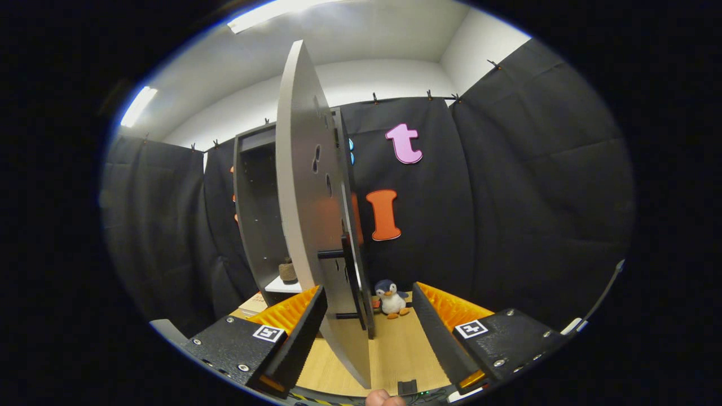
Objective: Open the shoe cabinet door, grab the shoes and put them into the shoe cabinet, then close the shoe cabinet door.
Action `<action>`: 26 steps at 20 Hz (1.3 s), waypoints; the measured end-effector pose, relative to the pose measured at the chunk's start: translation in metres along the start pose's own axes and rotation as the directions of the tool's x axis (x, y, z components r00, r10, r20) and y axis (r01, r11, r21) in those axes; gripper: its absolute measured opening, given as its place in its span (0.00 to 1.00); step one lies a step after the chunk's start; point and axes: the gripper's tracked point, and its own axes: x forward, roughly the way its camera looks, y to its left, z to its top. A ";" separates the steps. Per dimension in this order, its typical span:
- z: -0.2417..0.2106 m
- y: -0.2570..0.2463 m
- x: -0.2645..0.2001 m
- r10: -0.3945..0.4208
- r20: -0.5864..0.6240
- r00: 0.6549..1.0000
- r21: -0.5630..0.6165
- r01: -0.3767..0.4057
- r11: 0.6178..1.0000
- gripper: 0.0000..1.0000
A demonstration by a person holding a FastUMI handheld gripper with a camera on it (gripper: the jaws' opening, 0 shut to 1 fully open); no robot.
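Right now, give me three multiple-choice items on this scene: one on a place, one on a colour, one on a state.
1. Where is the toy penguin?
A. inside the cabinet
B. on the wooden floor beyond the fingers, by the black cloth wall
C. on top of the door

2. What colour is the cabinet door?
A. light grey
B. red
C. green

3. How is the hand-held gripper?
A. shut on the penguin
B. shut on the door handle
C. open, the door's edge between its fingers

Answers: 1 B, it sits on the floor behind the door. 2 A, the panel is pale grey. 3 C, a gap shows on each side of the door.
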 end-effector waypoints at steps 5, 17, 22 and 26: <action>-0.001 0.002 0.005 -0.015 -0.010 1.000 -0.033 0.015 0.999 0.94; -0.009 0.069 0.021 0.033 -0.040 0.999 -0.043 -0.035 0.998 0.92; -0.011 0.086 0.021 0.021 -0.044 0.999 -0.024 -0.022 0.999 0.92; -0.014 0.104 0.025 0.027 -0.053 0.998 -0.007 -0.028 1.000 0.92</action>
